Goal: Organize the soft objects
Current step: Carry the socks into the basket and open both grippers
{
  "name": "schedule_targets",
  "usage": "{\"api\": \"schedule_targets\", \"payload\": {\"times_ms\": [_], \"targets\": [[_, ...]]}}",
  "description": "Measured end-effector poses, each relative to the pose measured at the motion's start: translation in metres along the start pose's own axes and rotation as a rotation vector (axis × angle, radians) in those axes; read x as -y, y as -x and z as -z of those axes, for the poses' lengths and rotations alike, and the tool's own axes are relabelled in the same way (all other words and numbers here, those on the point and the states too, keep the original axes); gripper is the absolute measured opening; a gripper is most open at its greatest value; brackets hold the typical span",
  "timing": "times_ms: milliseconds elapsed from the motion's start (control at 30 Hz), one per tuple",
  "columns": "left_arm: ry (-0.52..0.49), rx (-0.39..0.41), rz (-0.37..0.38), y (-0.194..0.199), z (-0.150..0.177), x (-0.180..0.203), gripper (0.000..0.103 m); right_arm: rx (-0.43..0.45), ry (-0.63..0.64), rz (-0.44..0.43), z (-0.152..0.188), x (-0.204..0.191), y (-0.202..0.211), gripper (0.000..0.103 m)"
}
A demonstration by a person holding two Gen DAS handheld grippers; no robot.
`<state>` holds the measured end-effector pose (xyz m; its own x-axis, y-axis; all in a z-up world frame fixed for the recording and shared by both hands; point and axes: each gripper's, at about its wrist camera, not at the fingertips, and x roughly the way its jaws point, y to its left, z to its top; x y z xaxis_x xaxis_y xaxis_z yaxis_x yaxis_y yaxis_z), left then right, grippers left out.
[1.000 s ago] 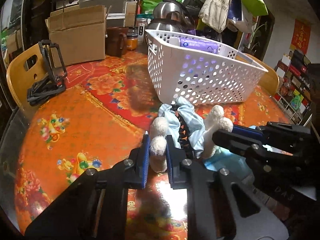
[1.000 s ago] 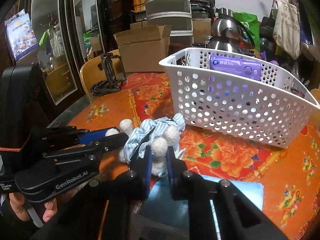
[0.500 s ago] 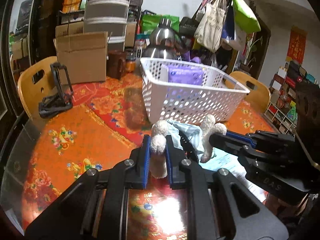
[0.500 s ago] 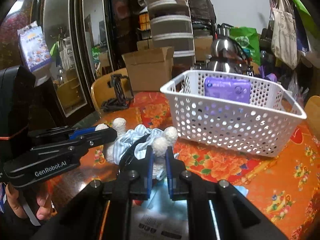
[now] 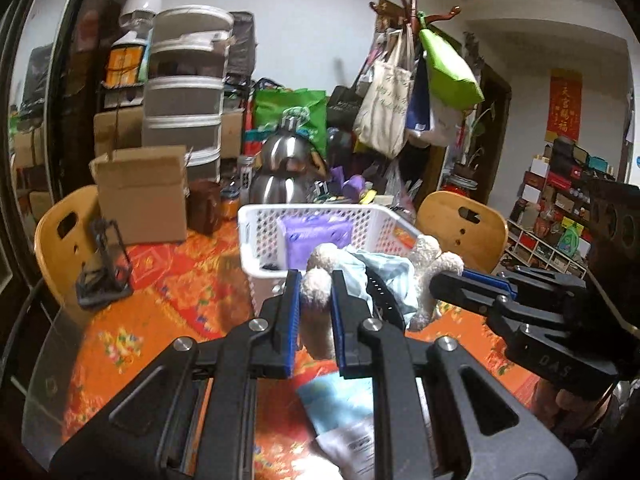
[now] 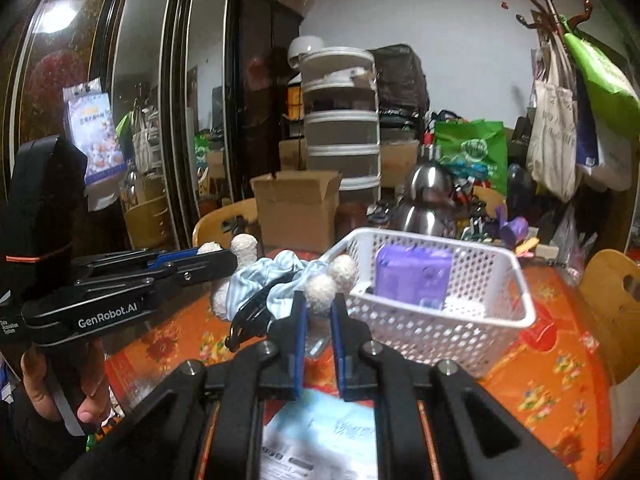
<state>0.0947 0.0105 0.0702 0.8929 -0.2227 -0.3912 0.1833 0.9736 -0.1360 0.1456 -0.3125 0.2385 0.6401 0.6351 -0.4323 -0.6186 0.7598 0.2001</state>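
A soft bundle hangs between both grippers above the table: a white fluffy band [image 5: 316, 286] with a pale blue striped cloth [image 5: 384, 272] and a black clip. My left gripper [image 5: 315, 292] is shut on one fluffy end. My right gripper [image 6: 319, 300] is shut on the other fluffy end [image 6: 320, 294]. The cloth shows in the right wrist view [image 6: 276, 276] too. The white perforated basket [image 5: 260, 236] stands just behind the bundle, holding a purple pack [image 5: 316, 236]. The basket [image 6: 492, 320] is right of the bundle in the right wrist view.
A blue-white packet [image 5: 340, 404] lies on the orange flowered tablecloth [image 5: 140, 340] below the grippers. A cardboard box [image 5: 142, 196], brown jar, steel kettle [image 5: 280, 172] and black stand [image 5: 104, 268] stand behind and left. Wooden chairs [image 5: 460, 224] flank the table.
Both grippers have lifted the fluffy bundle off the table, up to the basket's rim height and closer to it. Both stay shut on it.
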Motion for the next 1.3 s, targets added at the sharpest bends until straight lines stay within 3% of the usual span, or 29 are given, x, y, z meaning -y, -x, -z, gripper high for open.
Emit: {"api": "schedule_targets", "payload": {"times_ms": [333,733,967,1300], "targets": [[-0.026,-0.003,0.025,-0.027,-0.062,0.031,0.013,0.007,-0.012,0.038,-0.042,0.043,0.001,0.01],[-0.007,-0.123,0.037,-0.145,-0.111,0.061,0.013,-0.034,-0.042,0.133,-0.062,0.127,-0.044,0.01],[-0.045,-0.192,-0.006,-0.218,-0.115,0.088,0.013,-0.067,-0.087,0.169,-0.054,0.175,-0.072,0.01],[-0.022,-0.265,-0.01,-0.276,-0.093,0.091,0.014,-0.103,-0.065,0.191,-0.034,0.198,-0.1,0.01]]}}
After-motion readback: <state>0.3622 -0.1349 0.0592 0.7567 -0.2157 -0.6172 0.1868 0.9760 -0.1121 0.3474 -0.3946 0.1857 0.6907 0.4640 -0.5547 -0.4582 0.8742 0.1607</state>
